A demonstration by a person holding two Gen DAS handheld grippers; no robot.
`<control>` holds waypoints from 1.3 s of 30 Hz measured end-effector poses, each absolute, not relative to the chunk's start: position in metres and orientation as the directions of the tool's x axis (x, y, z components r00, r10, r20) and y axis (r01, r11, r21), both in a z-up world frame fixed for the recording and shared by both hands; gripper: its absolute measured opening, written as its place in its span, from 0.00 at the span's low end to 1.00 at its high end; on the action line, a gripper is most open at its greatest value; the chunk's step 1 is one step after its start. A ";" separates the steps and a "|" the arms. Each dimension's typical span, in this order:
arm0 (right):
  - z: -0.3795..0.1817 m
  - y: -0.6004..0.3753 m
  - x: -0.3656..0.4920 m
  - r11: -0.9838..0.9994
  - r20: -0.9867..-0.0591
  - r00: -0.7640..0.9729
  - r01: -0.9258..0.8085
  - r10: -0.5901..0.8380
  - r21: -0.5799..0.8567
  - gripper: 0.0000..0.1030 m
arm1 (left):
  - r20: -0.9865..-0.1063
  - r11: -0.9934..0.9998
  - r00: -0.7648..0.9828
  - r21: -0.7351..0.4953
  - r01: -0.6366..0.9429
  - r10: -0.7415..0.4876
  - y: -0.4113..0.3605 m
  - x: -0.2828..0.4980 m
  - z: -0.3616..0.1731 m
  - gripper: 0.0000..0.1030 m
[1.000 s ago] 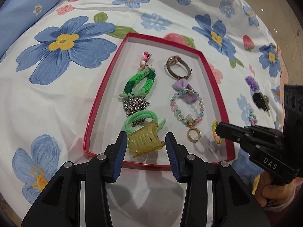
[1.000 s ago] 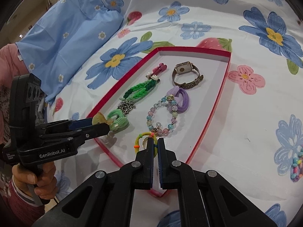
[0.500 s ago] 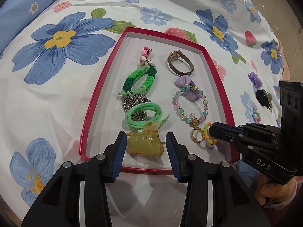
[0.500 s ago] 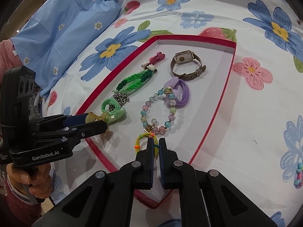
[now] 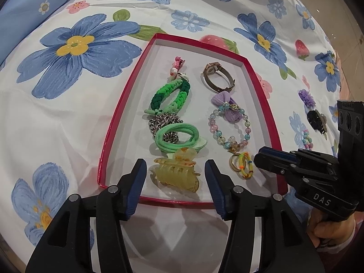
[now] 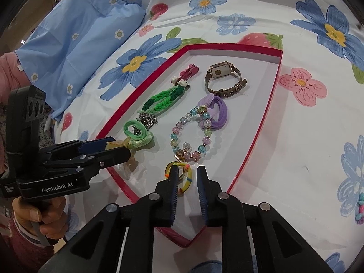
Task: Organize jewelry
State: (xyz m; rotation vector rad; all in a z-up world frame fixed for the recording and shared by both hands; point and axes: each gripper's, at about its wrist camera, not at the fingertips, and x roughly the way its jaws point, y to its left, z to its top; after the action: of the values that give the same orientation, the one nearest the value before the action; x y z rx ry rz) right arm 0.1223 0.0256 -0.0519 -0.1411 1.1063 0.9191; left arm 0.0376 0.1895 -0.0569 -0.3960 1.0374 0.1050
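Note:
A red-rimmed tray (image 5: 118,111) (image 6: 270,104) on a flowered bedsheet holds jewelry: a green braided band (image 5: 170,95), a watch (image 6: 225,79), a bead bracelet (image 6: 188,134), a purple tie, a green hair tie (image 5: 177,136). A yellow claw clip (image 5: 175,173) lies in the tray between my open left gripper's (image 5: 174,175) fingers. My right gripper (image 6: 186,177) is open, its fingers on either side of a yellow beaded ring (image 6: 185,178) (image 5: 245,166) that lies on the tray beside a gold ring (image 5: 235,162).
Loose pieces lie on the sheet right of the tray: a purple flower clip (image 5: 307,96), a black clip (image 5: 316,119), a pastel bead string (image 5: 307,138). A blue pillow (image 6: 75,34) lies at the far left.
The right gripper has opened and let go of the yellow beaded ring, which now lies in the tray. The left gripper has drawn back slightly from the claw clip.

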 end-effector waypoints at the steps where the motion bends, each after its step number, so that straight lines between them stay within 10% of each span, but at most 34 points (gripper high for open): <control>1: -0.051 0.024 0.122 0.639 -0.811 0.138 -0.695 0.568 0.329 0.19 | -0.853 0.923 0.513 -0.272 -0.270 -0.101 0.190 0.037 -0.056 0.52; 9: -0.035 0.001 0.122 0.659 -0.751 0.213 -0.660 0.624 0.360 0.21 | -0.837 0.922 0.539 -0.276 -0.271 -0.092 0.188 0.030 -0.050 0.65; 21: -0.017 -0.030 0.114 0.651 -0.641 0.288 -0.613 0.712 0.447 0.55 | -0.789 0.908 0.610 -0.308 -0.286 -0.076 0.184 0.006 -0.032 0.83; 39: 0.008 -0.053 0.070 0.661 -0.606 0.362 -0.643 0.708 0.388 0.67 | -0.772 0.892 0.635 -0.295 -0.342 -0.012 0.170 -0.046 -0.009 0.87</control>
State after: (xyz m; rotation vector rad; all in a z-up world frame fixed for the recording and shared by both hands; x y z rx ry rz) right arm 0.0698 -0.0532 0.0082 0.0892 0.8265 0.8707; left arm -0.0457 0.1699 -0.0091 -0.4430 0.8690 0.1956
